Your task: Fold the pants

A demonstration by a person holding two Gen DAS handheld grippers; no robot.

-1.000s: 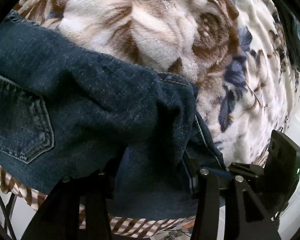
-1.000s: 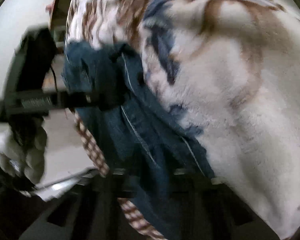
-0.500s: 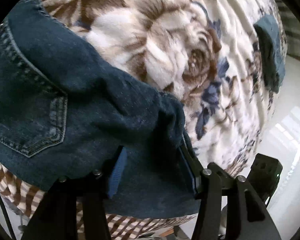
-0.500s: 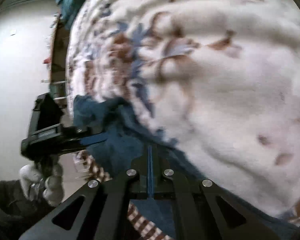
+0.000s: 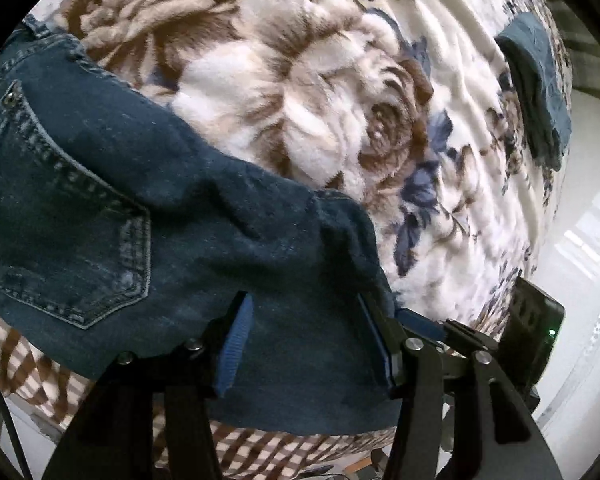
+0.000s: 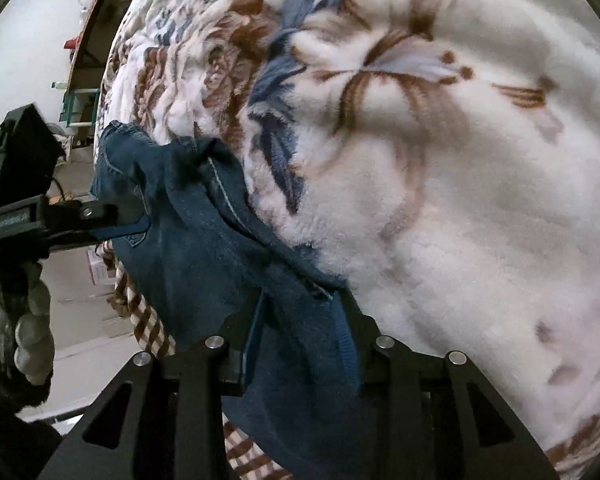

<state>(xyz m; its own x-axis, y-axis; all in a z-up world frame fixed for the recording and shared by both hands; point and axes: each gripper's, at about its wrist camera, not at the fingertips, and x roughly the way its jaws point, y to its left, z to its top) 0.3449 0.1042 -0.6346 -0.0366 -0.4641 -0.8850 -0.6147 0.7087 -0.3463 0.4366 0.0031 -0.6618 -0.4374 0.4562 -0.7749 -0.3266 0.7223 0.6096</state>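
Dark blue denim pants (image 5: 148, 208) lie on a fluffy floral blanket (image 5: 300, 88), back pocket up, hanging over the near edge. My left gripper (image 5: 304, 332) has its blue-padded fingers spread wide with denim lying between them. My right gripper (image 6: 300, 332) also stands open, with a fold of the pants (image 6: 204, 248) between its fingers. The left gripper shows in the right wrist view (image 6: 112, 220) at the pants' far corner, and the right gripper in the left wrist view (image 5: 440, 328) at the right.
A folded dark teal garment (image 5: 540, 80) lies at the blanket's far right. A brown checked sheet (image 5: 52, 376) hangs below the blanket's edge. A pale floor (image 6: 32, 48) and shelving (image 6: 80, 100) lie beyond the bed.
My right gripper, pinched shut half a second ago, has opened with the denim between its fingers. The left gripper has stayed spread on the pants; the view shifted slightly.
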